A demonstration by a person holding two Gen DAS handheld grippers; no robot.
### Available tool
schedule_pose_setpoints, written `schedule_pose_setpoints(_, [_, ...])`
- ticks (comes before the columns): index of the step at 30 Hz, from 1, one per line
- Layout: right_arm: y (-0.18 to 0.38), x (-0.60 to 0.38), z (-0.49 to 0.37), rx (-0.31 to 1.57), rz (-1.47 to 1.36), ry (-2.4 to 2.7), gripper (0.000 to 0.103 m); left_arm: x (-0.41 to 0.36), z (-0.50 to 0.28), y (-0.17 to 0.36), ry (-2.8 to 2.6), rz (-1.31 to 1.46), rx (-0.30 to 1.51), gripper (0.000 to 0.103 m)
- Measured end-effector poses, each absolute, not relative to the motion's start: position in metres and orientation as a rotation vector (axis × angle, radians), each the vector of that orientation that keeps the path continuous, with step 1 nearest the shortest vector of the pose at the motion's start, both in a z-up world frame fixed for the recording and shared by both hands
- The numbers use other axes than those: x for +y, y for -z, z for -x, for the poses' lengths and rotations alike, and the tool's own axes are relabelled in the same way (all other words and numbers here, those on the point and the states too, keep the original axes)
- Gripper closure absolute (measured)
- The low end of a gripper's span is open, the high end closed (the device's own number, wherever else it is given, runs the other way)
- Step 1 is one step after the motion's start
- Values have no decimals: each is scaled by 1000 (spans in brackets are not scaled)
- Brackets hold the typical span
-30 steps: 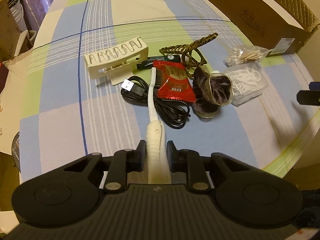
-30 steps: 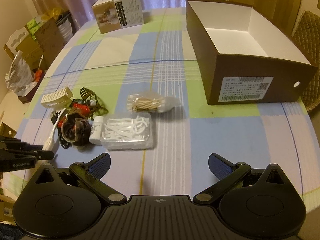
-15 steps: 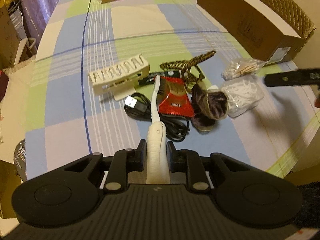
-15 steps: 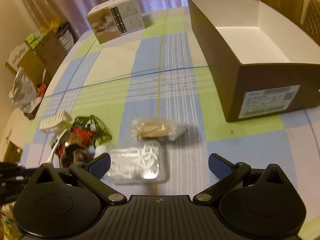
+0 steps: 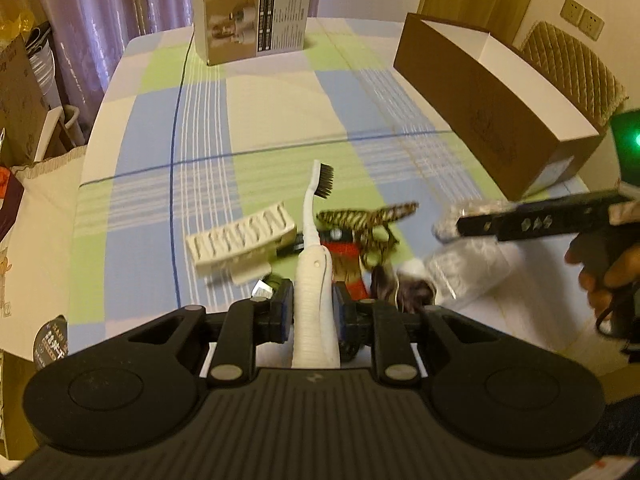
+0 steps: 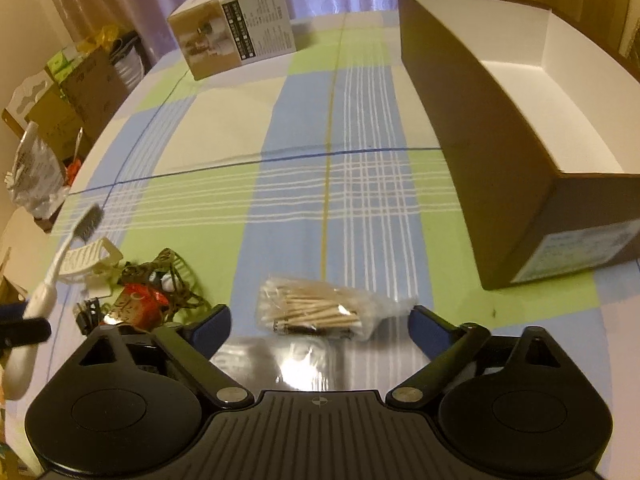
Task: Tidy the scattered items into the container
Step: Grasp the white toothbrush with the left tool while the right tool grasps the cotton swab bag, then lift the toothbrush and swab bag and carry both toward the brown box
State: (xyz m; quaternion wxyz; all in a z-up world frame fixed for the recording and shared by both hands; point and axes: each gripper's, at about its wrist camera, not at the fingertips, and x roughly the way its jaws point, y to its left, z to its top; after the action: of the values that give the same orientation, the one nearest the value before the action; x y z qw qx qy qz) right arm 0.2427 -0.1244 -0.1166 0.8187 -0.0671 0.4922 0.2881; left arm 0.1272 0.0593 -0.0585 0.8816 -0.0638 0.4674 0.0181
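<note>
My left gripper is shut on the handle of a white toothbrush, whose black bristles point up and away, lifted above the pile. The same toothbrush shows at the left of the right wrist view. Below it lie a cream slotted holder, a leopard-print hair claw, a red packet and a dark scrunchie. My right gripper is open, low over a bag of cotton swabs and a clear plastic box. The brown open box stands at right, white inside.
A printed carton stands at the far end of the checked tablecloth. A hand holds the right gripper at the table's right edge. Cardboard boxes and bags crowd the floor on the left. A padded chair sits behind the brown box.
My left gripper has lifted the toothbrush off the pile and tilted it upward. My right gripper has dropped forward and now hovers over the swab bag and the clear box.
</note>
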Motion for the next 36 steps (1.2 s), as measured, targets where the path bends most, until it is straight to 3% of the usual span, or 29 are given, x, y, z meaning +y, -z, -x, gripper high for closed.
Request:
schedule_pose_setpoints(3, [125,-118,-247,1052,165,-611,28,57,-138,59,-34,125,966,86])
schedule_pose_setpoints(7, [133,-116,-249,1054,181,-614,34,54,-148,61,-27,116,966,86])
schedule_pose_setpoints(10, [133,-116,-248,1032,190,-633,45,53,-154,61,-24,114,967,86])
schedule_pose_setpoints(11, [133,-118,-249,1032,180,-644,61,52,-156,61,-22,114,967,86])
schedule_pose_setpoints(12, [133,-119,-250,1034,162,-658,86,51,-157,61,-20,112,967,86])
schedule_pose_setpoints(13, [133,-121,-251,1049,147,-668,89,51,-159,60,-18,109,966,86])
schedule_pose_setpoints(19, [130,-131,-254,1073,122,-689,89,47,-169,60,-7,104,964,86])
schedule_pose_setpoints(20, [127,-133,-254,1083,108,-695,85,47,-170,60,-5,104,963,86])
schedule_pose_setpoints(22, [120,-137,-256,1095,72,-692,58,45,-173,59,0,100,963,86])
schedule_pose_setpoints(23, [116,-141,-256,1080,56,-685,32,44,-174,59,1,99,962,86])
schedule_pose_setpoints(24, [111,-143,-256,1054,43,-680,28,44,-176,59,3,99,961,86])
schedule_pose_setpoints(36, [120,-130,-278,976,102,-578,27,45,-190,62,-10,103,976,86])
